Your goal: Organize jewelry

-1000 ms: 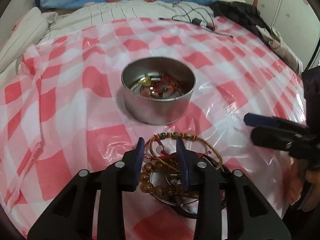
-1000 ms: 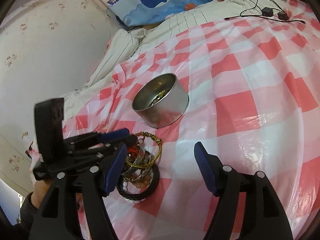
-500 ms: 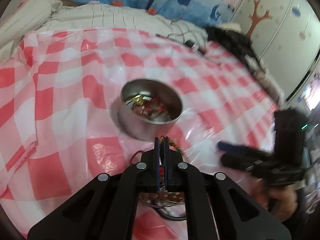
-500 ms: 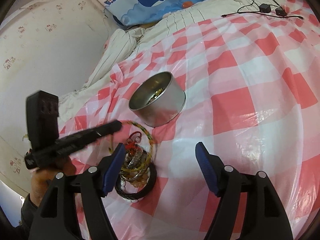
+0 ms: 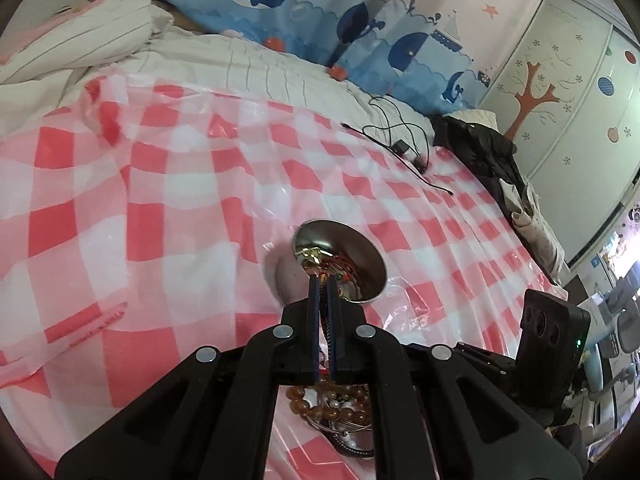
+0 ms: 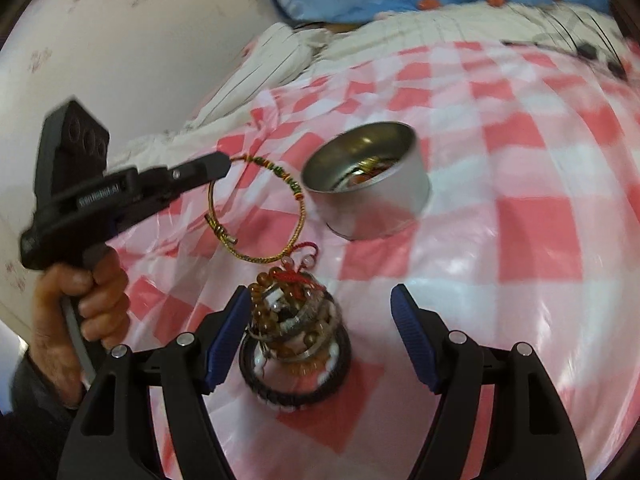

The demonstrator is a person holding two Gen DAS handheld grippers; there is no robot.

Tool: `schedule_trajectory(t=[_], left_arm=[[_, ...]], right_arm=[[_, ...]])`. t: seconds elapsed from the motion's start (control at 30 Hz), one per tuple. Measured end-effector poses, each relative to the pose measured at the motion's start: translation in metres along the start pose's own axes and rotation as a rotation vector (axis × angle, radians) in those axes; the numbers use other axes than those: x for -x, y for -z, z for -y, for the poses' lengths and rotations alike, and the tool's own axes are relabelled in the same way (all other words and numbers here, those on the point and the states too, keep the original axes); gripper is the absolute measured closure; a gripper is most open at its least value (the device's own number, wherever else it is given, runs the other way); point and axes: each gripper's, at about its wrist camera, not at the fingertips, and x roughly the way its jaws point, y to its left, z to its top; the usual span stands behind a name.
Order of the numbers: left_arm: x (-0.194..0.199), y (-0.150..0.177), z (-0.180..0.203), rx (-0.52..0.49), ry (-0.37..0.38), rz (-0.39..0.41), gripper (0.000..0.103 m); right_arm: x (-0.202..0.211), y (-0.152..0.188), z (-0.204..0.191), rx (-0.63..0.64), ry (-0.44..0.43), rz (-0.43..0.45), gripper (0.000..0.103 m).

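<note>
Left tongs (image 6: 224, 164) at left of right-wrist frame, pressed together, pinching gold cord bracelet (image 6: 262, 216) by its upper edge. Bracelet hanging clear of checked plastic sheet (image 6: 540, 240) on bed, just left of metal tin (image 6: 372, 196). Tin at upper centre, upright, holding gold and red pieces. Right tongs (image 6: 320, 332) at lower centre, spread wide, empty, blue pads flanking jewelry pile (image 6: 294, 344): amber beads, metal rings, black bangle at base. Hand (image 6: 86, 304) on left handle, lower left.
</note>
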Motion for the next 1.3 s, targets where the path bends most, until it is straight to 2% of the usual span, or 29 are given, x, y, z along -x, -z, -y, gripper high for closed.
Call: schedule_trajectory(t=[0.13,0.17,0.27,0.3,0.4,0.5,0.77,0.87,0.93,0.97,1.0,1.03,1.07,1.17,1.23,1.27,1.3], left_arm=[[-0.001,-0.001,-0.002,-0.008,-0.022,-0.002,0.100],[0.000,-0.001,-0.002,-0.010,-0.025,-0.002,0.100],[-0.001,-0.002,-0.002,-0.022,-0.040,-0.004,0.100],[-0.001,-0.001,-0.002,-0.024,-0.043,-0.004,0.100],[0.000,-0.001,-0.003,-0.028,-0.047,-0.004,0.100],[0.000,0.000,-0.003,-0.027,-0.050,-0.006,0.100],[-0.002,0.002,-0.001,-0.038,-0.055,-0.018,0.100],[-0.003,0.003,-0.001,-0.041,-0.059,-0.023,0.100],[-0.003,0.003,-0.001,-0.040,-0.060,-0.023,0.100],[-0.003,0.003,-0.001,-0.040,-0.060,-0.023,0.100],[-0.003,0.003,-0.002,-0.037,-0.061,-0.022,0.100],[-0.003,0.003,-0.003,-0.034,-0.061,-0.021,0.100],[-0.003,0.003,-0.003,-0.032,-0.061,-0.020,0.100],[-0.003,0.003,-0.005,-0.026,-0.061,-0.018,0.100],[-0.003,0.003,-0.005,-0.027,-0.062,-0.019,0.100],[-0.003,0.003,-0.006,-0.027,-0.063,-0.021,0.100],[-0.003,0.003,-0.005,-0.027,-0.063,-0.021,0.100]], right_arm=[[-0.021,-0.006,-0.013,0.069,0.017,-0.029,0.034],[-0.025,-0.006,-0.016,0.090,0.027,-0.038,0.038],[-0.032,-0.004,-0.024,0.138,0.043,-0.058,0.056],[-0.034,-0.003,-0.024,0.143,0.044,-0.059,0.066],[-0.029,-0.003,-0.021,0.123,0.050,-0.038,0.087],[-0.022,-0.004,-0.014,0.077,0.021,-0.012,0.096],[0.008,-0.009,0.010,-0.084,-0.110,0.085,0.097],[0.013,-0.010,0.016,-0.109,-0.123,0.083,0.097],[0.008,-0.010,0.016,-0.099,-0.097,0.066,0.097],[0.005,-0.010,0.013,-0.085,-0.081,0.057,0.085],[0.002,-0.010,0.008,-0.058,-0.066,0.043,0.053],[0.000,-0.009,0.003,-0.026,-0.043,0.038,0.041],[-0.003,-0.008,-0.007,0.032,-0.007,0.036,0.037],[-0.019,-0.009,-0.022,0.129,0.066,0.004,0.037],[-0.032,-0.007,-0.023,0.144,0.087,-0.037,0.045],[-0.037,-0.006,-0.021,0.136,0.084,-0.052,0.066],[-0.039,-0.006,-0.018,0.125,0.073,-0.056,0.082]])
